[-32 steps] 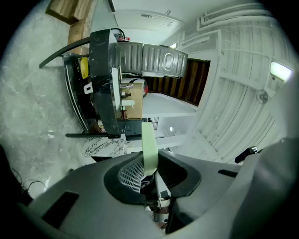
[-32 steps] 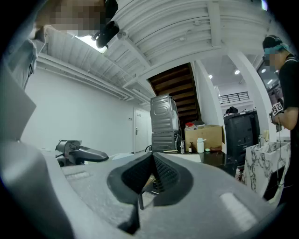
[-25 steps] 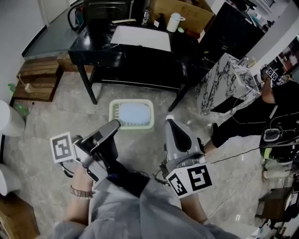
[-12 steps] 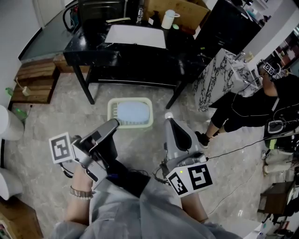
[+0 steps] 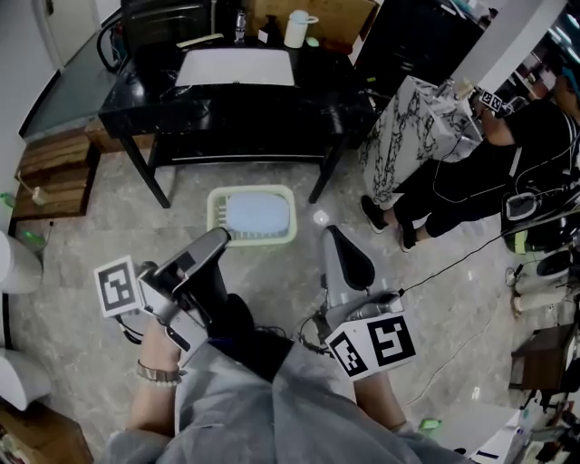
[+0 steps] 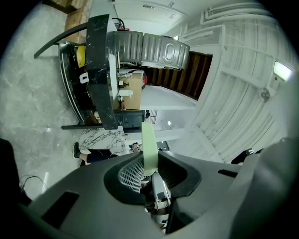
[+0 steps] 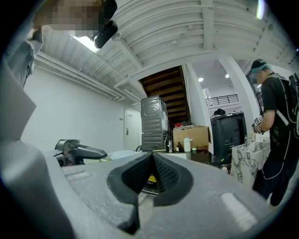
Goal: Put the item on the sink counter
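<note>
My left gripper is shut on the near rim of a pale green basket with a light blue inside, which hangs out in front of me above the floor. In the left gripper view the green rim stands edge-on between the jaws of the left gripper. My right gripper is shut with nothing in it, to the right of the basket; its pads meet in the right gripper view. The black sink counter with its white basin stands ahead, beyond the basket.
A white jug and small bottles stand at the counter's back edge. A marble-patterned box and a person in black are to the right. Wooden steps lie at the left. A cable crosses the floor.
The view has shifted: counter and basket sit further left and higher. The person in black has come more fully into view at the right. Both grippers keep their hold and pose.
</note>
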A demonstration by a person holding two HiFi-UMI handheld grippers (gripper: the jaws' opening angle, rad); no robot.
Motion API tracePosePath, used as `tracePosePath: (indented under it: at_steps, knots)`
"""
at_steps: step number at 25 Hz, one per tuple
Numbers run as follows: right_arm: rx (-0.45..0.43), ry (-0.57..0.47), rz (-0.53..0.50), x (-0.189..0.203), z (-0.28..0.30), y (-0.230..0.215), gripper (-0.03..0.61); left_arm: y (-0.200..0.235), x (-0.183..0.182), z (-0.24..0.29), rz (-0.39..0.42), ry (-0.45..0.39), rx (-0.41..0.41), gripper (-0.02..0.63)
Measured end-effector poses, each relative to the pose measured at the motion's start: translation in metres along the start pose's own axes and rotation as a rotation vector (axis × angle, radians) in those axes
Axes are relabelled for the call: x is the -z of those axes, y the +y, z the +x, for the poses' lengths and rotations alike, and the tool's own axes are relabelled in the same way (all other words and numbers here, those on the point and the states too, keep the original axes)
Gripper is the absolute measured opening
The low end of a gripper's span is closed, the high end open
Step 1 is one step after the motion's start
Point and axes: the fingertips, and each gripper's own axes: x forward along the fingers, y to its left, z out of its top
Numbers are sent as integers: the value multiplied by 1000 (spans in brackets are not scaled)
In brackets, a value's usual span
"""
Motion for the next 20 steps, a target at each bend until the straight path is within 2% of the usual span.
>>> tracePosePath:
  at_steps: [13, 20]
  knots:
    - [146, 27, -4, 8, -26, -42, -3, 21, 23, 49, -62, 141, 17, 89]
    - [183, 35, -21, 12, -24, -65, -3, 33, 25, 80, -83, 188, 28, 89]
